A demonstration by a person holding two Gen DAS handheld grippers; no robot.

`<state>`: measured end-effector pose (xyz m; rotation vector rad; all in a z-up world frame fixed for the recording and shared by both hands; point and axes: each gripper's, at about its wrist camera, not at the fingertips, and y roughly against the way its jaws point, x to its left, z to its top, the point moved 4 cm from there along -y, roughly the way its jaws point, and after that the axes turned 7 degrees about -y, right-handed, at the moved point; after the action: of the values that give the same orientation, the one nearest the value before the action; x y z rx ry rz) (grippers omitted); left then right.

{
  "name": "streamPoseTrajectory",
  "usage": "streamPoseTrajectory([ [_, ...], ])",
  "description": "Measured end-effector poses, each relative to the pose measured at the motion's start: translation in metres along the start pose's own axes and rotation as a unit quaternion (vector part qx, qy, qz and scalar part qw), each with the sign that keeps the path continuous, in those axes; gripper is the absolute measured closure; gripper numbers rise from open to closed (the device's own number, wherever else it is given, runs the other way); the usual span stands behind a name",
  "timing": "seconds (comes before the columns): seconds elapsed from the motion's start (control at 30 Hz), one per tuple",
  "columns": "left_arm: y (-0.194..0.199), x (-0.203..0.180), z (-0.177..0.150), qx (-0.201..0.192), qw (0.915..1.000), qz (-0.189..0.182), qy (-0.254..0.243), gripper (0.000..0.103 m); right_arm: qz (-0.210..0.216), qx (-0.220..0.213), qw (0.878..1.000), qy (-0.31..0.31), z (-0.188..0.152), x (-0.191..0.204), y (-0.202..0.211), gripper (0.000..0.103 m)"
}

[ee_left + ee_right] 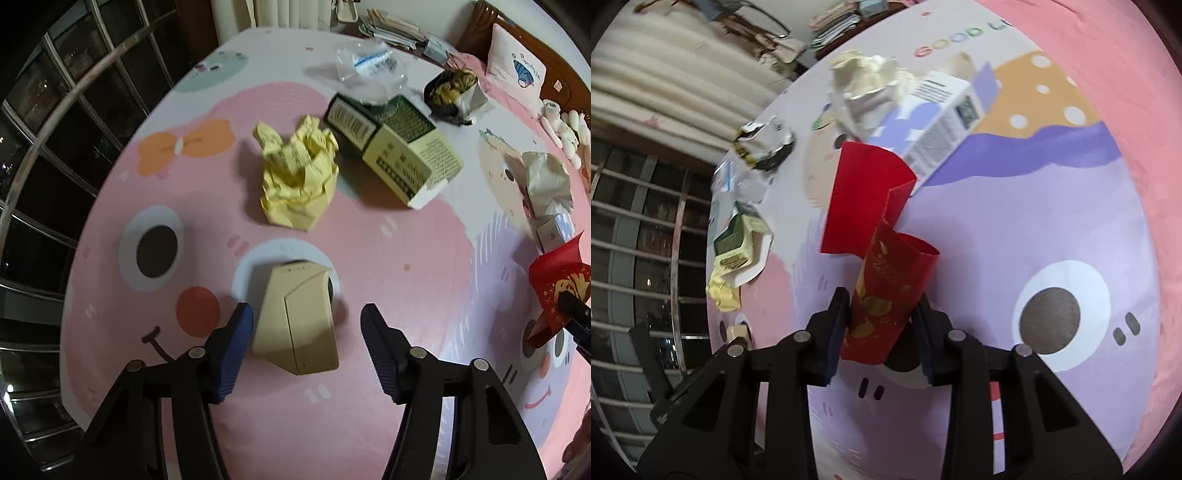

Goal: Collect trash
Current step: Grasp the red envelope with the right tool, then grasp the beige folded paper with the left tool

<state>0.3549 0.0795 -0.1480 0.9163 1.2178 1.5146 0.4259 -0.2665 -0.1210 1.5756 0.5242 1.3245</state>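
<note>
Left gripper (306, 332) spread wide over the cartoon-print bedsheet (424, 295), gripping nothing. Small beige box (295, 317) lying on the sheet between the two blue pads, close beside the left pad (236, 343), apart from the right one. Farther off, just beyond the box: crumpled yellow paper (295, 173); to its right, touching or nearly so, a green-and-cream carton (395, 147) lying open on its side. Clear plastic wrapper (369, 62) at the carton's far end, dark foil packet (450, 92) to the far right of that. Crumpled white paper (546, 181) near the right edge, well apart from the left gripper.

Right gripper (882, 328) closed narrow on a red envelope (886, 295), clamped at its lower end, gold print facing out, upper part bent and rising away from the pads. Just beyond the envelope's far tip, a white-and-purple box (942, 122) lying on the sheet, crumpled white paper touching its far-left end.
</note>
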Motion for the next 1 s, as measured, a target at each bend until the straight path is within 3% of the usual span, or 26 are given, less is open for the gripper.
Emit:
streamPoseTrajectory([
  [0.13, -0.006, 0.001, -0.003, 0.008, 0.9999, 0.002, 0.008, 0.056, 0.009, 0.003, 1.000, 0.015, -0.006, 0.007, 0.000, 0.075],
  [0.33, -0.006, 0.006, -0.007, 0.009, 0.9996, -0.014, 0.021, 0.057, 0.024, 0.003, 0.999, 0.031, -0.017, 0.015, 0.004, 0.077],
  [0.73, 0.034, -0.009, -0.035, -0.014, 0.9978, -0.057, -0.032, 0.058, 0.037, -0.016, 0.998, 0.045, -0.067, 0.027, 0.038, 0.078],
  [0.77, 0.039, -0.011, -0.039, -0.016, 0.9971, -0.062, -0.042, 0.061, 0.036, -0.020, 0.998, 0.043, -0.076, 0.027, 0.043, 0.078],
  [0.8, 0.043, -0.012, -0.043, -0.018, 0.9964, -0.063, -0.053, 0.096, 0.035, -0.023, 0.998, 0.041, -0.083, 0.027, 0.047, 0.078],
  [0.83, 0.045, -0.013, -0.046, -0.017, 0.9957, -0.065, -0.064, 0.101, 0.034, -0.026, 0.998, 0.036, -0.093, 0.026, 0.052, 0.078],
  [0.9, 0.049, -0.011, -0.057, -0.005, 0.9938, -0.079, -0.078, 0.101, 0.031, -0.035, 0.998, 0.029, -0.113, 0.025, 0.061, 0.078],
  [1.0, 0.050, -0.007, -0.073, -0.002, 0.9913, -0.073, -0.110, 0.101, 0.027, -0.050, 0.998, 0.020, -0.143, 0.023, 0.071, 0.078],
])
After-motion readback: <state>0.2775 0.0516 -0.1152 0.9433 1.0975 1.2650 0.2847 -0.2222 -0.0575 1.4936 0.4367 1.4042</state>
